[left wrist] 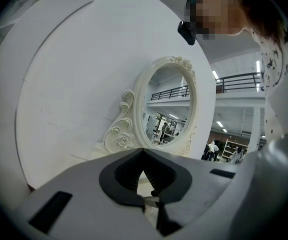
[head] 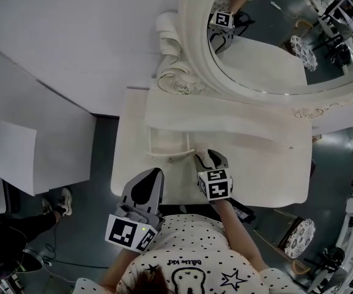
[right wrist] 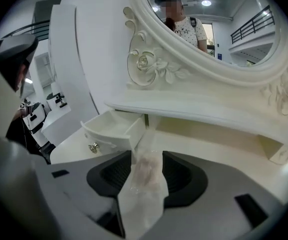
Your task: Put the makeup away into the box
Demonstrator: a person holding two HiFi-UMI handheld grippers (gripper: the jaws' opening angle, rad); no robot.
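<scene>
Clear makeup sachet (right wrist: 144, 181) lies between the right gripper's (right wrist: 146, 156) wide-spread jaws.
Crinkly, translucent film, pinkish inside; glossy white drawer (right wrist: 115, 129) open centre left; left gripper (left wrist: 143, 153) pinched together, empty.

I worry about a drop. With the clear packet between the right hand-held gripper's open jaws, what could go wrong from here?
1. The right hand-held gripper has its jaws apart around the packet without pressing it, so it may slip onto the tabletop, short of the open drawer.
2. The drawer is small and sits left of the jaws; a loose packet could miss it or catch on its rim.
</scene>
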